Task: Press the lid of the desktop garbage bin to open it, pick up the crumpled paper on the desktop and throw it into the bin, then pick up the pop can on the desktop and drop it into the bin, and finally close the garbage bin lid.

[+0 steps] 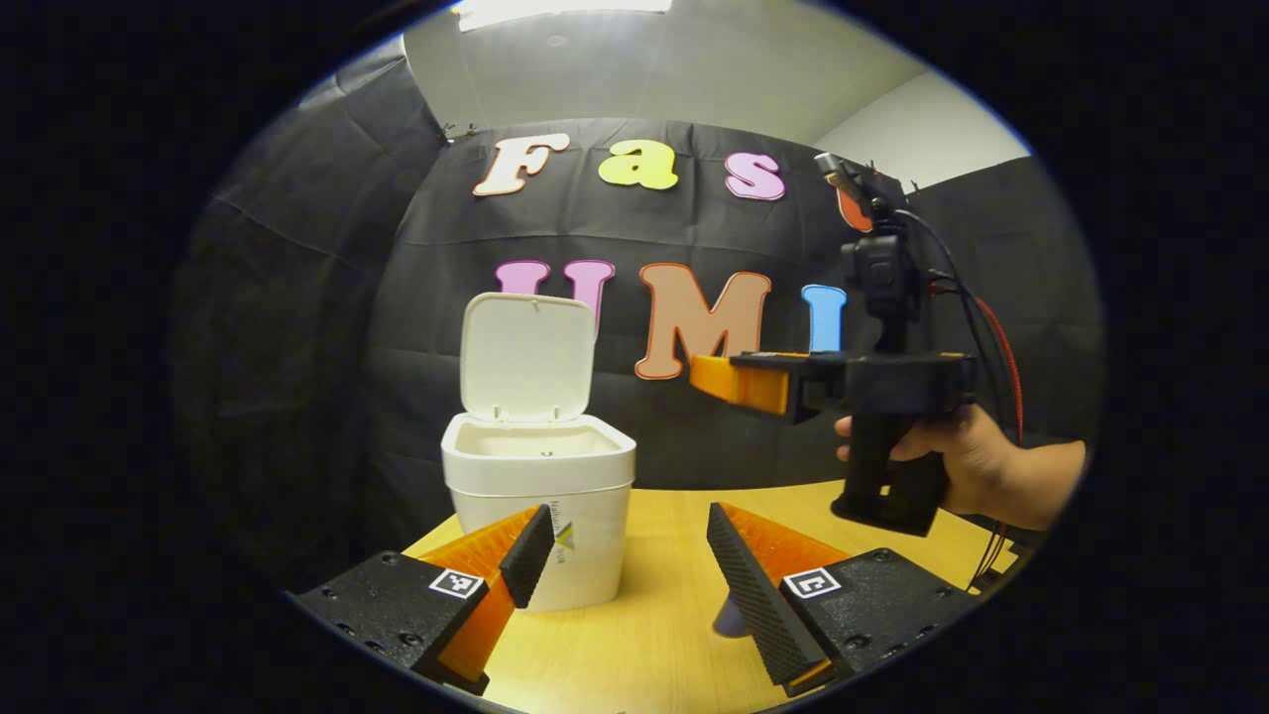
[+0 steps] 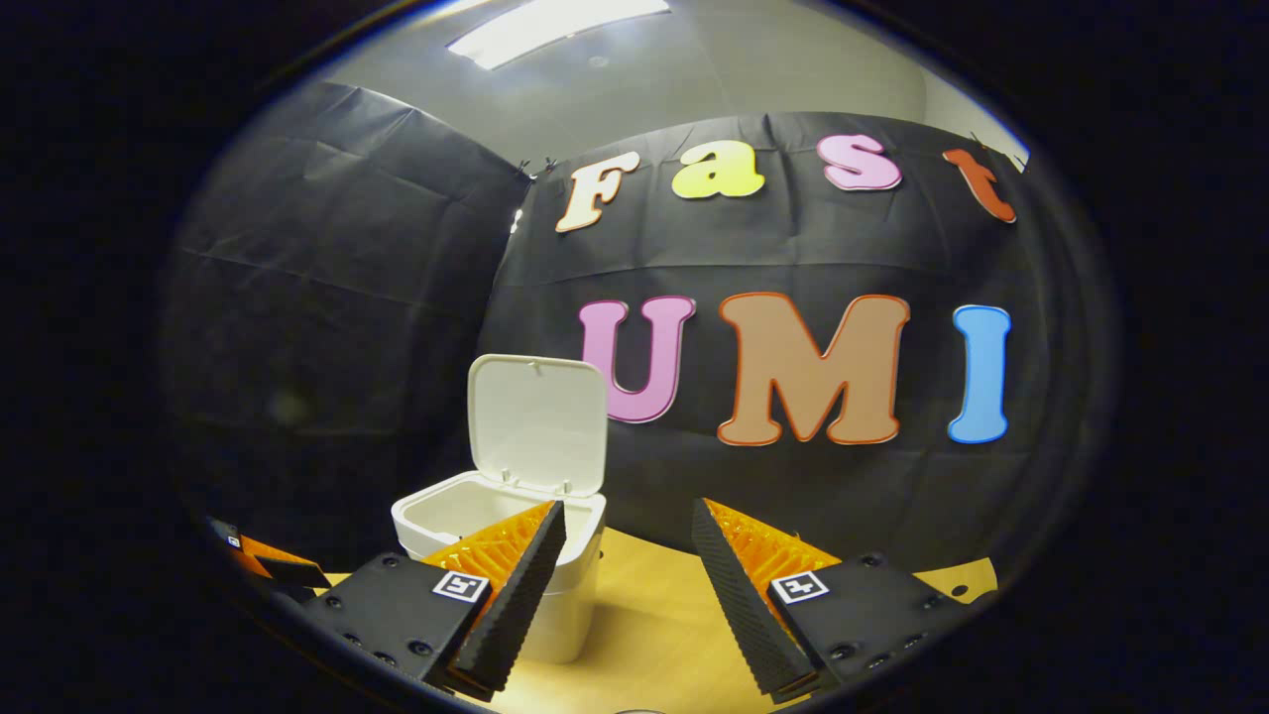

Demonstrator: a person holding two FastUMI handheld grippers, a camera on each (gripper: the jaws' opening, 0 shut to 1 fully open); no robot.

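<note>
We see the bin (image 1: 540,496) on the table (image 1: 664,635), its lid (image 1: 525,357) upright. Our left claw (image 1: 627,555) and right claw (image 2: 627,555) both gape empty; a small object (image 1: 729,620), perhaps the can, peeks behind one finger.

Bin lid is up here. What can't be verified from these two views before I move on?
- Bin contents: rim hides the bottom in both views.
- Small object behind the left gripper's finger in the left gripper view: mostly covered, unidentifiable.
- Right gripper, left gripper view: seen side-on, opening unreadable there; the right gripper view shows its fingers apart.

Pale wooden desktop (image 1: 674,615), grey ceiling, bright strip light (image 2: 555,28) overhead.
</note>
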